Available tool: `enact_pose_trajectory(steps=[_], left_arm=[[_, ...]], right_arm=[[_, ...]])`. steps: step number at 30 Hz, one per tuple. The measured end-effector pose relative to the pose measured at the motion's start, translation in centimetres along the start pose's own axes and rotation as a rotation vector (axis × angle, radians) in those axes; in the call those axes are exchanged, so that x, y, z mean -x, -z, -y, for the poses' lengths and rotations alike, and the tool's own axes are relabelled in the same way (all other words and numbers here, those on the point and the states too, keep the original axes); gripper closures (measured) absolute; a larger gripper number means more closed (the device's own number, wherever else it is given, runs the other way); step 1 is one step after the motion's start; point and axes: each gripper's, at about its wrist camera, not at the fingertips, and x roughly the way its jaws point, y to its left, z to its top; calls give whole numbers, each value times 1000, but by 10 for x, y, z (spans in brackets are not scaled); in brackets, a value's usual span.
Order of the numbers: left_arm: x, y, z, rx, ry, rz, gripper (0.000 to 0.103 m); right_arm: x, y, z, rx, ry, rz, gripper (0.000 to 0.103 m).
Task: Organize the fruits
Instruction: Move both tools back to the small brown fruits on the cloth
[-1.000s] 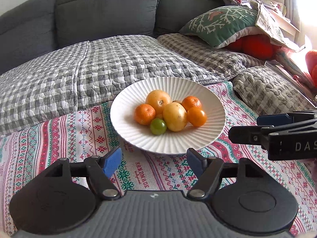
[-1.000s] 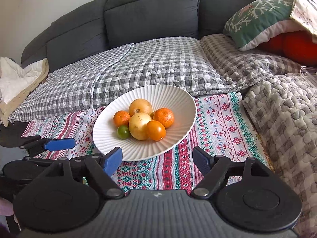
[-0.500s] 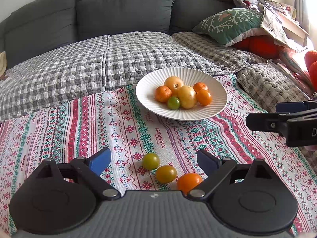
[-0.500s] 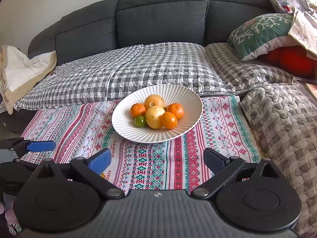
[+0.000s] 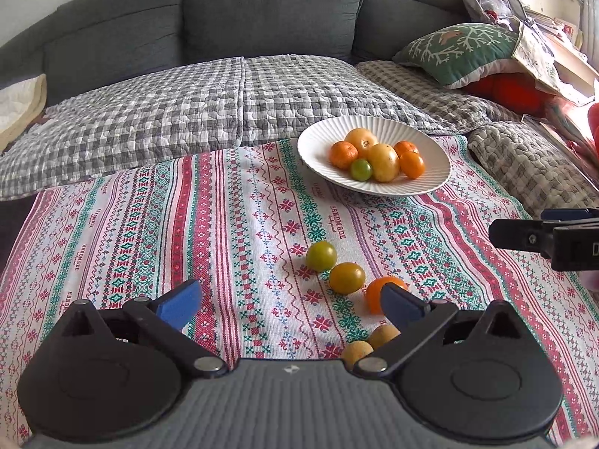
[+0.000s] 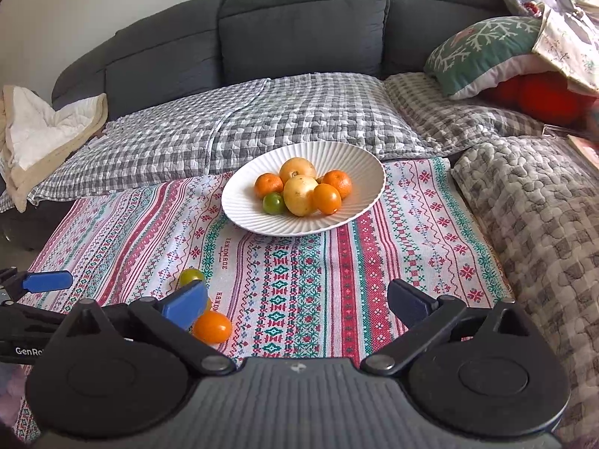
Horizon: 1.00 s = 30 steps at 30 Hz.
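A white ribbed plate (image 5: pixel 325 142) (image 6: pixel 337 157) holds several orange, yellow and green fruits on the patterned cloth. Nearer lie loose fruits: a green one (image 5: pixel 321 256) (image 6: pixel 191 277), a yellow-green one (image 5: pixel 347 278), an orange one (image 5: pixel 374 292) (image 6: pixel 212 326) and two small tan ones (image 5: pixel 383 335). My left gripper (image 5: pixel 288 299) hovers just short of them, its jaws opening over bare cloth; its right finger hides part of the orange fruit. My right gripper (image 6: pixel 297 303) is to the right of the loose fruits, its jaws opening with nothing between them.
The cloth (image 5: pixel 224 224) lies over a grey checked quilt (image 5: pixel 187 112) on a dark sofa (image 5: pixel 262 11). A green cushion (image 5: pixel 460 48) and a red one sit at the right, a folded white blanket (image 6: pixel 37 131) at the left. Each gripper shows at the edge of the other's view.
Both grippers have drawn back from the plate, which now looks smaller and farther off. The loose fruits on the cloth have come into view. Both pairs of jaws have spread wider.
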Motion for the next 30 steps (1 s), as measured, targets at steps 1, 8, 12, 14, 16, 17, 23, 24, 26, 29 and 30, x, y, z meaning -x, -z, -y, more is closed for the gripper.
enact_pose_trajectory(steps=[1, 8, 12, 14, 16, 17, 23, 24, 26, 29, 30], left_arm=[[0, 4, -1, -8, 5, -8, 8], [-8, 23, -12, -48, 31, -61, 8], [-11, 29, -12, -64, 75, -78, 9], [-13, 32, -10, -73, 95, -88, 9], [-17, 34, -6, -82, 116, -106, 11], [-19, 34, -4, -86, 123, -114, 13], [-27, 36, 12, -131, 158, -139, 37], [-28, 35, 13, -133, 163, -142, 40], [-30, 34, 15, -134, 172, -145, 53], [-31, 33, 16, -128, 182, -143, 68], [-30, 33, 16, -127, 185, -142, 71]], right_arm=[[-2, 2, -1, 2, 10, -15, 1], [-14, 15, -10, 80, 5, -93, 1], [-19, 20, -18, 133, 15, -148, 1], [-22, 22, -19, 139, 17, -165, 1], [-24, 22, -20, 137, 18, -176, 1], [-26, 22, -21, 139, 20, -182, 1], [-32, 24, -27, 181, 25, -202, 1], [-32, 24, -28, 185, 25, -203, 1], [-33, 24, -29, 192, 22, -205, 1], [-34, 24, -30, 196, 17, -207, 1], [-34, 24, -30, 196, 15, -206, 1]])
